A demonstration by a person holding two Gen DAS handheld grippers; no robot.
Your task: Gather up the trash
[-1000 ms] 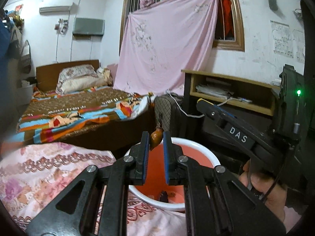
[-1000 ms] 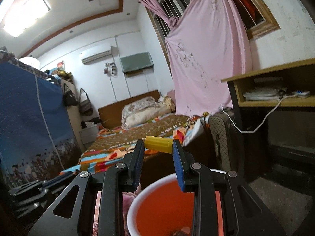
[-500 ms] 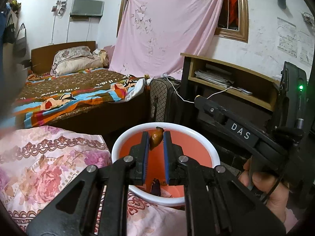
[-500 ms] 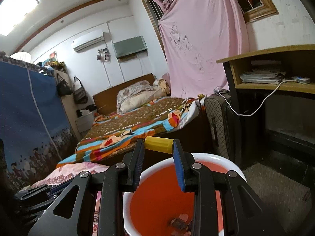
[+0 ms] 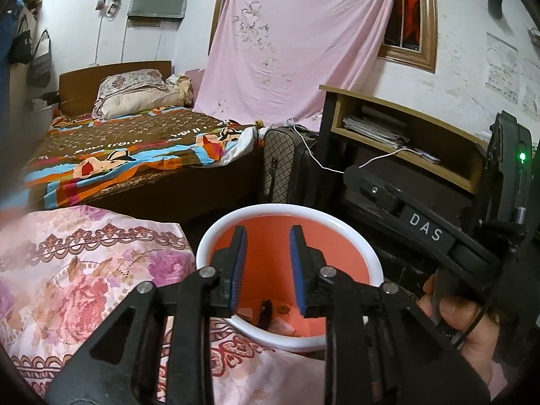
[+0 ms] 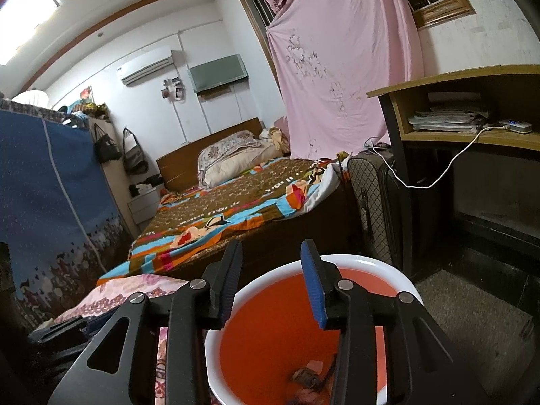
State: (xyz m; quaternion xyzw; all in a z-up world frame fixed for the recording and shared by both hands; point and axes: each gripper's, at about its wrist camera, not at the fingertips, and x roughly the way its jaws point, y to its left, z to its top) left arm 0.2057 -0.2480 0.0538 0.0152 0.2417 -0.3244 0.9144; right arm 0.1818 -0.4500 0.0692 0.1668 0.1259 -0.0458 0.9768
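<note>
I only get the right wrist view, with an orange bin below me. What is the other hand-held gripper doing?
Observer: The left hand-held gripper hangs open over the same bin, with nothing between its fingers.
Operator: And who is holding the one I look through?
Observer: A bare hand grips the handle of your right hand-held gripper.
Operator: Any markings on it?
Observer: A label on its body reads DAS, and a green light glows on it.
</note>
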